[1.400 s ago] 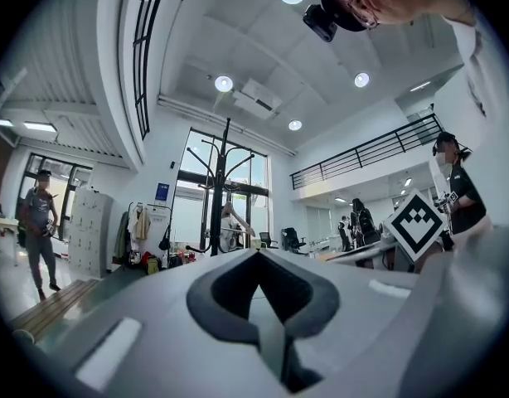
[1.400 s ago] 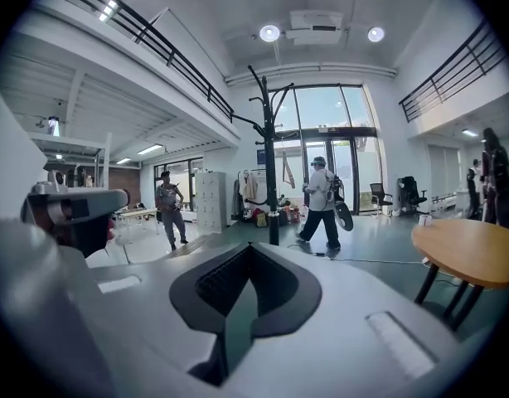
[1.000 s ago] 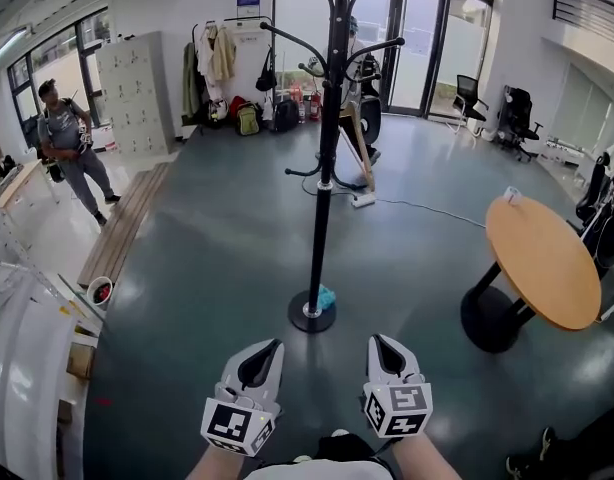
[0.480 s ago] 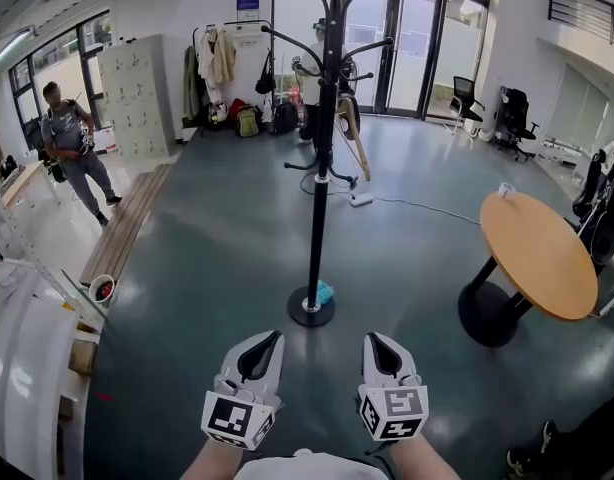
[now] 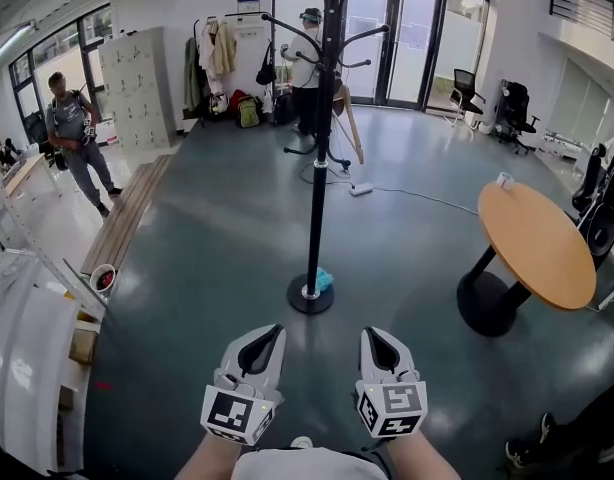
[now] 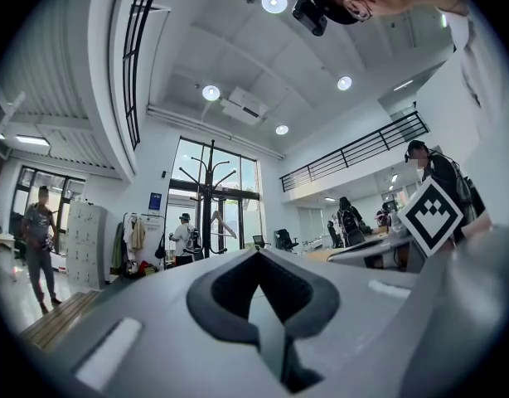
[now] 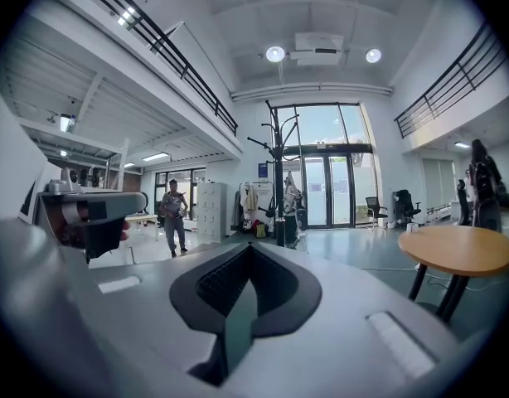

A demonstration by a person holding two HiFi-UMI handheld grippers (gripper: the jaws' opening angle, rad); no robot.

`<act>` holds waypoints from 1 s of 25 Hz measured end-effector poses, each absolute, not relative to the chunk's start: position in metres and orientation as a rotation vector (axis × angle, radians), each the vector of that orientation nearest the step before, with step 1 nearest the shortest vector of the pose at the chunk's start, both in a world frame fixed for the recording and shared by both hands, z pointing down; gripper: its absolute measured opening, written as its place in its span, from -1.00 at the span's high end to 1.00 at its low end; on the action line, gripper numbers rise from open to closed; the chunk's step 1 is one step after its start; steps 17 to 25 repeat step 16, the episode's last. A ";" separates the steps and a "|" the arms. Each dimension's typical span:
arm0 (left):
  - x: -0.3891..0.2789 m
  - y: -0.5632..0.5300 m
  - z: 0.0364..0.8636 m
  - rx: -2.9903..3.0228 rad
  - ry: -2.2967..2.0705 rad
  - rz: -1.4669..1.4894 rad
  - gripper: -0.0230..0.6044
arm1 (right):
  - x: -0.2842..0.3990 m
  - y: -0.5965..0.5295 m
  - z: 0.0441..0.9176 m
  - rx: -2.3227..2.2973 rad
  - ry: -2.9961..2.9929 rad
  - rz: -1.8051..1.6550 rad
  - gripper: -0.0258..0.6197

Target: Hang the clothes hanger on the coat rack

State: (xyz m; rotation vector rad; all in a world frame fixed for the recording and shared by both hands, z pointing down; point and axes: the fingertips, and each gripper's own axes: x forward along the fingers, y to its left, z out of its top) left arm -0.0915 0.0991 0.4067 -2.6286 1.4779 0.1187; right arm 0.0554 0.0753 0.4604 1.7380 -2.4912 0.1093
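Observation:
A tall black coat rack [image 5: 319, 168] stands on a round base [image 5: 310, 295] on the floor ahead of me. What looks like a pale wooden hanger [image 5: 349, 120] hangs on its right side; it also shows on the coat rack [image 6: 210, 214] as a hanger shape [image 6: 224, 225] in the left gripper view. My left gripper [image 5: 269, 332] and right gripper [image 5: 371, 333] are low in the head view, side by side, well short of the rack. Both are shut with nothing between their jaws. The right gripper view shows the rack [image 7: 279, 189] far off.
A round wooden table [image 5: 537, 248] stands at the right. A wooden bench [image 5: 122, 223] and white equipment [image 5: 27, 348] line the left side. One person [image 5: 75, 138] stands at far left, another [image 5: 305, 68] behind the rack. A blue object [image 5: 324, 280] lies by the base.
The rack has drawn slightly nearer in the view. The person behind it has walked left. Both grippers keep their place and stay shut.

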 end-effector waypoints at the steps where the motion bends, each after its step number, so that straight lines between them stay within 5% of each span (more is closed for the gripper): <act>1: -0.091 0.101 0.410 -2.627 1.472 0.101 0.93 | 0.056 0.077 0.461 1.741 -2.489 0.111 0.84; 25: -0.066 0.106 0.403 -2.647 1.411 0.096 0.93 | 0.080 0.086 0.447 1.779 -2.457 0.063 0.84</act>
